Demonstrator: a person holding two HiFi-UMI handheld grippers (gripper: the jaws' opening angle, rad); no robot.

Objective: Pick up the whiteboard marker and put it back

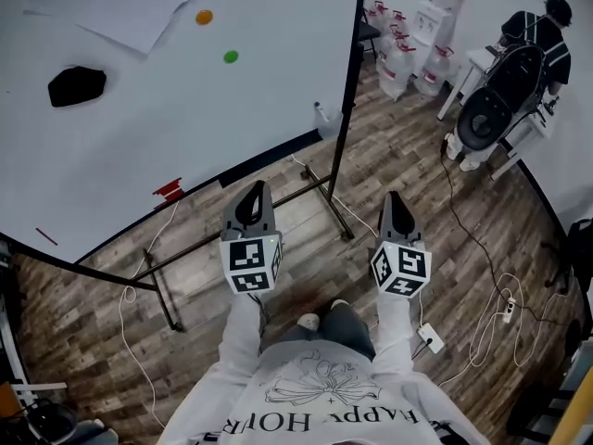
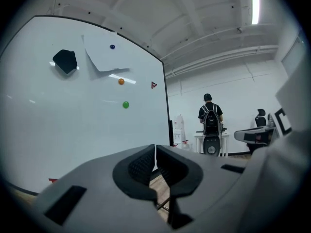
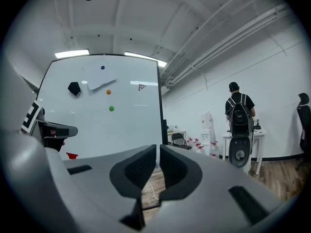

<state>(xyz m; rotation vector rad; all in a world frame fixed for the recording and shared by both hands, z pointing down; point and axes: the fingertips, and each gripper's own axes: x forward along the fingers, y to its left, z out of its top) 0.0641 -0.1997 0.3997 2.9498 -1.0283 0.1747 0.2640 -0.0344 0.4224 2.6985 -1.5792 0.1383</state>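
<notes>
Before the whiteboard (image 1: 139,137), left gripper (image 1: 258,189) and right gripper (image 1: 395,197) are held clenched, empty; one should be opened once the marker is located.

1. Your whiteboard (image 1: 139,146) is white, with an orange magnet (image 1: 204,17), a green magnet (image 1: 231,57) and a black eraser (image 1: 77,85).
2. Your floor (image 1: 417,165) shows brown wood grain.
3. Your sweatshirt (image 1: 315,406) is white, printed black.

Head view: from above, steeply down on wood floor (image 1: 389,156), whiteboard (image 1: 185,128) upper left. Gripper views: low, level, side by side, facing same whiteboard and distant person (image 3: 239,111).
</notes>
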